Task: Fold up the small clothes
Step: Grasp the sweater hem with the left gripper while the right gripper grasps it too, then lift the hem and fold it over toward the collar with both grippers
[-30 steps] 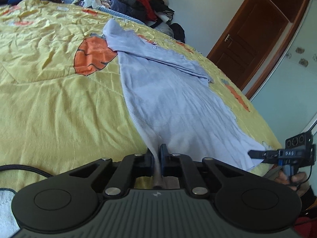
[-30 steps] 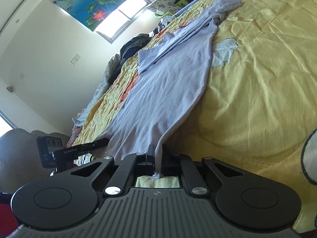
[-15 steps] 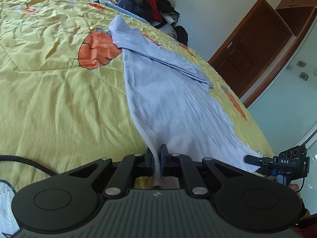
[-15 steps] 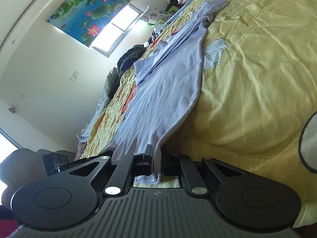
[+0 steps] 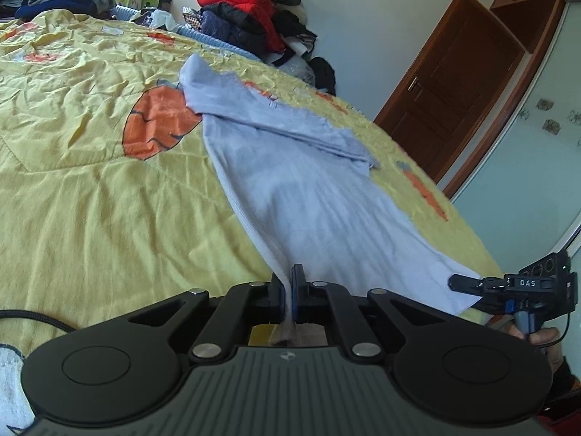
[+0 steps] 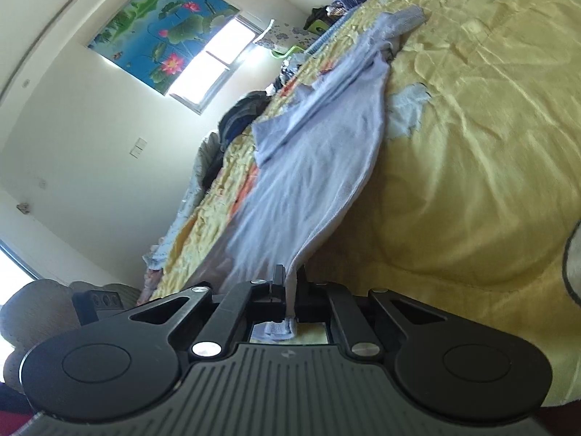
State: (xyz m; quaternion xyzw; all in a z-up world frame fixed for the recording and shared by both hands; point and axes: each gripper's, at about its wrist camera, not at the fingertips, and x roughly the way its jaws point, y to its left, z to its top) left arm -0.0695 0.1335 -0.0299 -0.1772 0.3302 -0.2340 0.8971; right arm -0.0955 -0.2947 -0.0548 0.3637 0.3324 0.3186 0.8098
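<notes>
Gripping hem corners of the pale blue garment (image 5: 308,196) in closed jaws of left gripper (image 5: 287,290) and right gripper (image 6: 287,294); stretching up the frame across the yellow bed (image 5: 90,189). Keeping both corners level and taut, best lifting evenly toward the collar.

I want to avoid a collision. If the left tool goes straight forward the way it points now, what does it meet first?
Probably the light blue cotton garment it already clamps: the left tool points along that cloth, which lies on the yellow quilted bedspread. Depth is unclear.
</notes>
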